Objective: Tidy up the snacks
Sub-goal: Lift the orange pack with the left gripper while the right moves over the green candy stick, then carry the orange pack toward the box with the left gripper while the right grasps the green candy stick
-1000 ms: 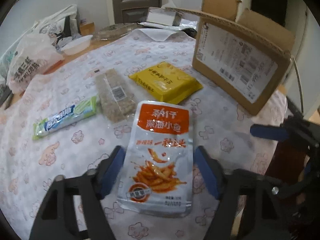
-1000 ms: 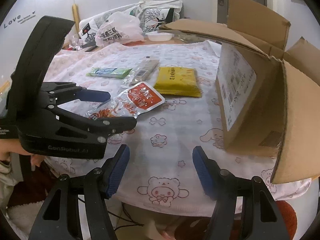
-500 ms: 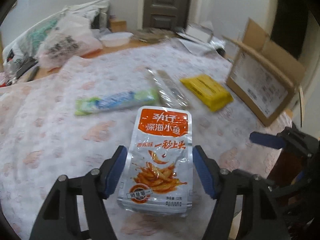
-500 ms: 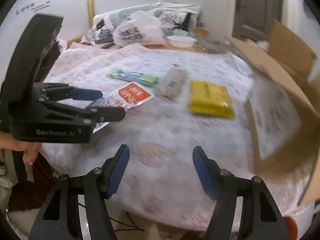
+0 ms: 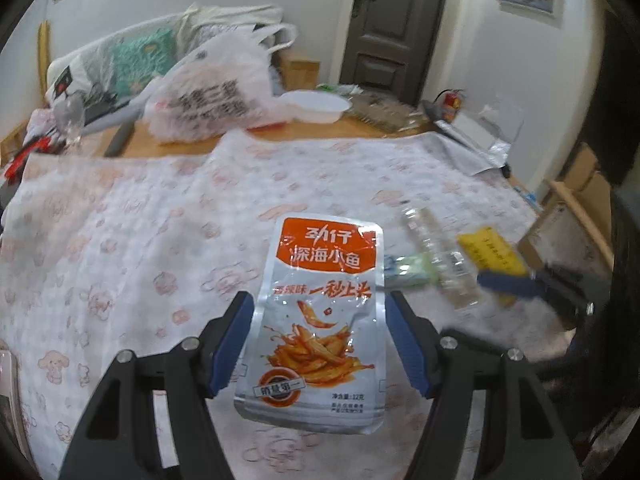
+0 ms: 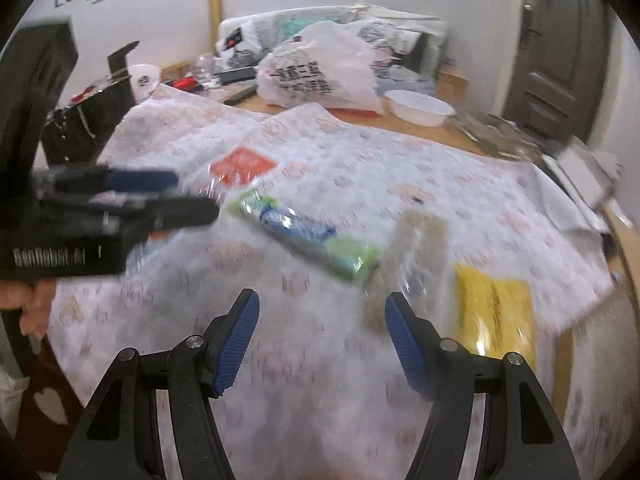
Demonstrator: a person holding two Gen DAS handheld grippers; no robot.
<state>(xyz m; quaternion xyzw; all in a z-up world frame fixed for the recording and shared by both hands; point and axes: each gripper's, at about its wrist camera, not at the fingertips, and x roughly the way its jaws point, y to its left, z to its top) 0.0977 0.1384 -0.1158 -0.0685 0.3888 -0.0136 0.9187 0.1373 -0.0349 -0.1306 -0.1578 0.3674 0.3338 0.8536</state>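
Note:
My left gripper [image 5: 319, 300] is shut on a silver and orange fish snack pouch [image 5: 320, 332], which hangs upright between its blue pads above the patterned tablecloth [image 5: 120, 248]. The right wrist view shows the same pouch [image 6: 242, 166] and the left gripper [image 6: 120, 200], blurred at the left. My right gripper [image 6: 322, 300] is open with nothing between its fingers, over the cloth. Beyond it lie a green and blue snack pack [image 6: 308, 236], a clear pack of pale bars [image 6: 408, 264] and a yellow pack [image 6: 496, 312].
A cardboard box [image 5: 568, 220] stands at the table's right edge. A white plastic bag [image 5: 216, 96], a white bowl [image 5: 316, 106] and clutter sit at the far side. A person's hand [image 6: 28, 304] holds the left gripper's handle. The cloth's left part is bare.
Both grippers have swung left across the table and rolled. The pouch has stayed in the left gripper. The box has slid to the right edge of both views, and the other packs now lie right.

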